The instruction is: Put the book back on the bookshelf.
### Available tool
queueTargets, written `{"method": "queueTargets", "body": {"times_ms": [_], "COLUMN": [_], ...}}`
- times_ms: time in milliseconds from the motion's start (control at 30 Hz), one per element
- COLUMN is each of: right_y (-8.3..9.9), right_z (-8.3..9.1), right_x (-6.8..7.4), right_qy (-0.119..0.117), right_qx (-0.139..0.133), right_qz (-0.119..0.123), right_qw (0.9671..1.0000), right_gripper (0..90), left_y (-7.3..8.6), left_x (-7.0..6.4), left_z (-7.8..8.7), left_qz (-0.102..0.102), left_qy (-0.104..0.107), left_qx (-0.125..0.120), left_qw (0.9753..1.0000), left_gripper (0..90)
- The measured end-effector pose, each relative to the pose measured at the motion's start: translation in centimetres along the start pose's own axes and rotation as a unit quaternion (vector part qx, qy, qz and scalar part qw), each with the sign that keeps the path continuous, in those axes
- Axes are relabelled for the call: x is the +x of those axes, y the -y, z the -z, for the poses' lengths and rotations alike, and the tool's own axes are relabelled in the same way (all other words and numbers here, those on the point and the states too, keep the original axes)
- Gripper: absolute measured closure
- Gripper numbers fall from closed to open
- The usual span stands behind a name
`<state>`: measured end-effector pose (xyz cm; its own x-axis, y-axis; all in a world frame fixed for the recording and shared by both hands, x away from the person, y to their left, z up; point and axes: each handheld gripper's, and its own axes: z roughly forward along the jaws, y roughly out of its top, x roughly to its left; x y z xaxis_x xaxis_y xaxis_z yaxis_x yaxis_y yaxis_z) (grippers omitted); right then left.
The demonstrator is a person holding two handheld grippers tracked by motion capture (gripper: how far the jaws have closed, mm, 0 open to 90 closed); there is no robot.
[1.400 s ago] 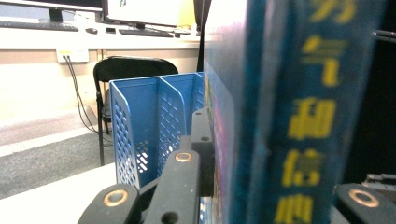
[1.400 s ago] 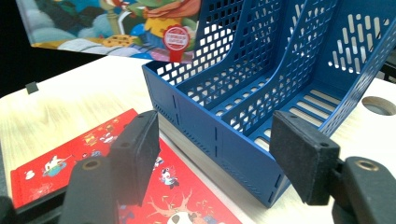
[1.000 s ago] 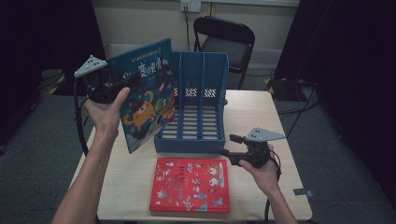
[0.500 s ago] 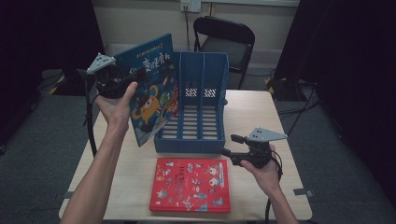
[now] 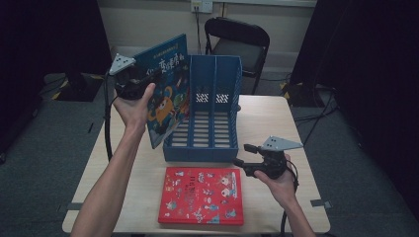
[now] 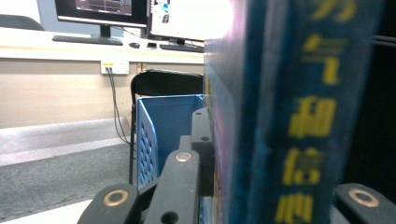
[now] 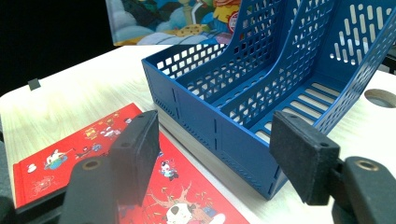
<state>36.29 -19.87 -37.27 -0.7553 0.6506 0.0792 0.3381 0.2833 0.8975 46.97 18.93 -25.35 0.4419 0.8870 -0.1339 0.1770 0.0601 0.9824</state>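
My left gripper [image 5: 143, 81] is shut on a blue picture book [image 5: 165, 96], held upright and tilted in the air beside the left wall of a blue two-slot file rack [image 5: 212, 116]. In the left gripper view the book's spine [image 6: 289, 116] stands close between the jaws, with the rack [image 6: 163, 130] behind. A red picture book [image 5: 202, 195] lies flat on the table in front of the rack. My right gripper [image 5: 244, 160] rests open just right of the red book [image 7: 93, 154], pointing at the rack's front corner [image 7: 219, 135], nothing between its pads.
The light wooden table [image 5: 276, 118] has bare room to the right of the rack. A black folding chair [image 5: 237, 44] stands behind the table. Monitors and a keyboard sit on a desk [image 6: 93, 39] at the far wall.
My left gripper has carried the blue book up and to the right, closer to the rack's left side. The right gripper and the red book have stayed put.
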Motion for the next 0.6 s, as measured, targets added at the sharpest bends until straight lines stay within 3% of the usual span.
{"method": "queueTargets", "body": {"times_ms": [167,600], "right_y": [0.0,0.3], "right_z": [0.1,0.2], "right_x": [0.1,0.0], "right_qy": [0.000,-0.002], "right_qx": [0.000,0.004], "right_qz": [0.003,0.000], "right_qw": [1.0000,1.0000], "right_gripper": [33.8,33.8], "left_y": [0.5,1.5], "left_x": [-0.5,-0.6], "left_z": [-1.3,-3.4], "left_qz": [-0.014,-0.018], "left_qy": [-0.007,-0.030], "left_qx": [0.000,-0.013], "left_qw": [0.9999,0.9993], "left_gripper": [83.3,83.2]}}
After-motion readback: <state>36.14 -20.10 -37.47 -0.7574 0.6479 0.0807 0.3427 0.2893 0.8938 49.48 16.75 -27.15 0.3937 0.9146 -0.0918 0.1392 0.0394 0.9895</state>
